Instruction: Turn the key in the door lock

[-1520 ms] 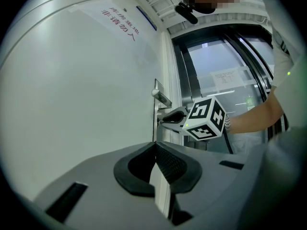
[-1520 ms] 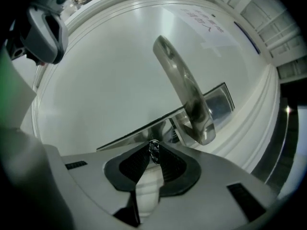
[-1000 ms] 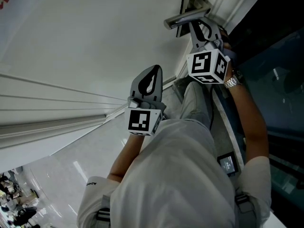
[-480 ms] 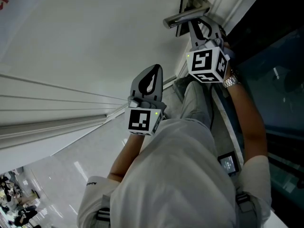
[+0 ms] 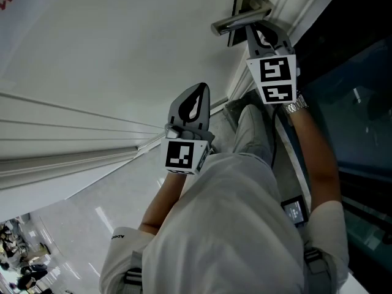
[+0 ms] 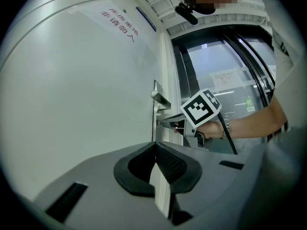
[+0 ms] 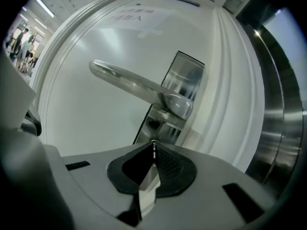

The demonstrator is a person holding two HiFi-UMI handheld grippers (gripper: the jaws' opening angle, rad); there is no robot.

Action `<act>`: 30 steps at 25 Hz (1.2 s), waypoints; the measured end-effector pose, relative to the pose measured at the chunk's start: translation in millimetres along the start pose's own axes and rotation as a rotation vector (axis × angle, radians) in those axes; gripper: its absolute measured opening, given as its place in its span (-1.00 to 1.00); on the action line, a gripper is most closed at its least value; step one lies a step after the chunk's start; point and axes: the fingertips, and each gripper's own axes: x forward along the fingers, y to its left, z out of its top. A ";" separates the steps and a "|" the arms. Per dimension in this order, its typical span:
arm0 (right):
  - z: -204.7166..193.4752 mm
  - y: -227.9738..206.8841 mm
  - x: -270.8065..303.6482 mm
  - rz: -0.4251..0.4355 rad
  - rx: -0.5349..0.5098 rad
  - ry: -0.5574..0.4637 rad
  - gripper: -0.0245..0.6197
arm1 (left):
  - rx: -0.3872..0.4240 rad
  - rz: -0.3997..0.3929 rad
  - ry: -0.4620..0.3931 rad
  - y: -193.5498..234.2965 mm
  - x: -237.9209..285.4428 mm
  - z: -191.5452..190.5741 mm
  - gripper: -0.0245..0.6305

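Closest to me, at the middle of the head view, my left tongs [image 5: 200, 90] hang idle before the white door [image 5: 110, 54], their jaws together on nothing. Further up, at the upper right, my right tongs [image 5: 256, 32] sit with their tips at the lock plate [image 7: 184, 73], just under the lever handle [image 7: 139, 85]. Their marker cube [image 5: 275, 78] has rolled since a second ago, and a different face now squares up to me, though the tongs have not shifted place. The jaws have just been closing and now pinch a thin toothed sliver that I take for the key [image 7: 153, 150], right at the keyhole [image 7: 153, 125]. I judge the turn to be partly made, perhaps with a fresh grip. Red Chinese lettering [image 6: 120, 23] runs across the door's upper part. Its lower line looks like 非请勿入; the upper line is too blurred to read. Beyond the glass [image 6: 211, 61], a paper notice [image 6: 225, 76] and a green sign [image 6: 249, 102] are unreadable.
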 end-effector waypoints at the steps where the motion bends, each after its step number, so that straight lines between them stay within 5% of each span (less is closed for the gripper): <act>1: 0.1 -0.5 -0.1 0.008 0.039 -0.002 -0.90 | 0.000 0.000 0.000 -0.7 -0.3 -0.5 -0.90; 9: -3.3 -6.4 0.3 0.063 0.343 -0.012 -0.90 | 0.006 -0.006 0.005 -5.5 1.0 1.6 -0.90; 15: -7.9 -11.9 1.3 0.143 0.708 -0.008 -0.90 | 0.003 -0.020 -0.001 -11.2 3.7 -1.1 -0.90; 30: -15.1 -17.7 2.0 0.303 1.384 -0.051 -0.90 | 0.001 -0.025 0.001 -10.2 4.0 -2.3 -0.90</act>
